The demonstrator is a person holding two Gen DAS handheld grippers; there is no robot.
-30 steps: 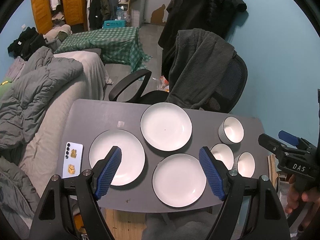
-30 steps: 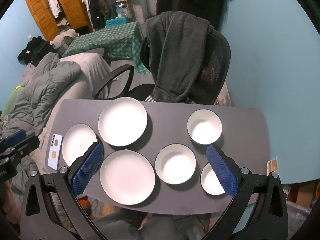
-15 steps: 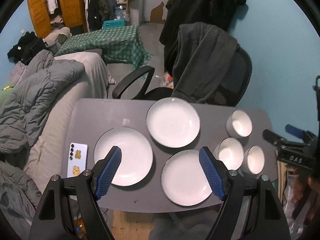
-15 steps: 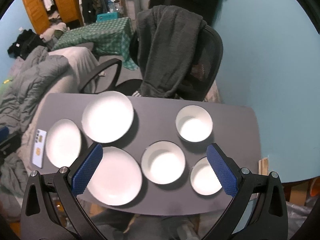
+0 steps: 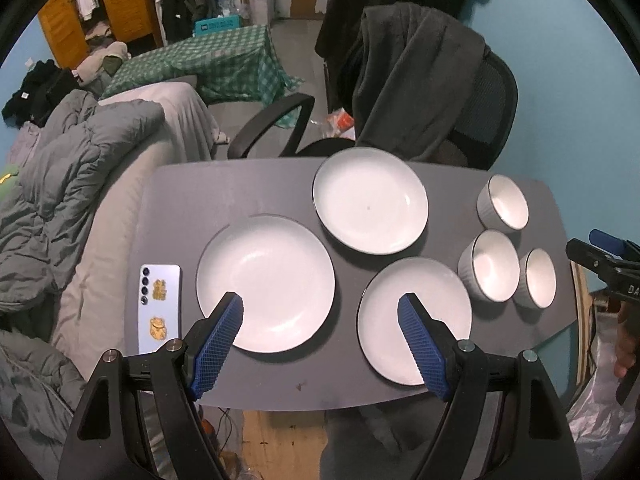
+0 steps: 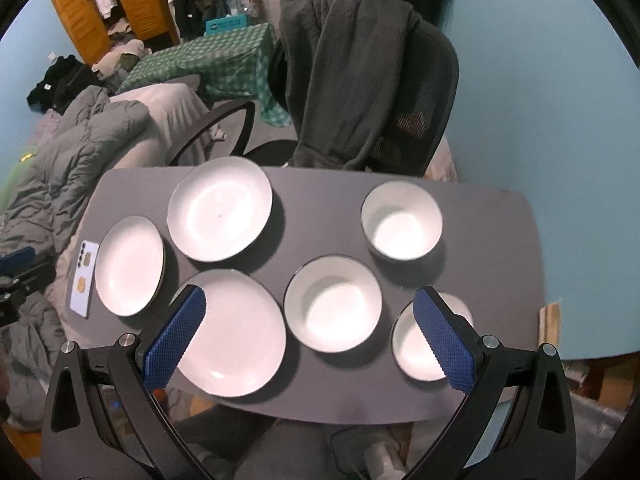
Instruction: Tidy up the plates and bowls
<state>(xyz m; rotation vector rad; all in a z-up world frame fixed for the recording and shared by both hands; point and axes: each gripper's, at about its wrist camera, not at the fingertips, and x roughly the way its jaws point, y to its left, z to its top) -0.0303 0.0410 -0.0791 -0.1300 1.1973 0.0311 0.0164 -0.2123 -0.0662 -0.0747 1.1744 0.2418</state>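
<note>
Six white dishes on the grey desk, none stacked

Three plates and three bowls sit apart on the desk [image 5: 224,196], each white inside with a thin dark rim, and every one looks empty. The left plate [image 5: 266,282] lies near a phone [image 5: 159,307] that rests face down at the desk's left edge. The far plate [image 5: 370,200] sits toward the office chair [image 5: 492,116] draped with a dark garment, and the near plate [image 5: 404,312] lies by the front edge. To the right, the far bowl [image 6: 402,220] stands alone, while the middle bowl [image 6: 332,303] and the near bowl [image 6: 420,344] sit close together; whether those two touch is hard to tell. The bowls' outer walls appear grey and ribbed.

The left gripper [image 5: 320,316] hangs above the left and near plates, its blue fingers [image 5: 218,340] spread wide, holding nothing. The right gripper [image 6: 308,316] hangs above the middle bowl, fingers likewise spread and empty.
</note>
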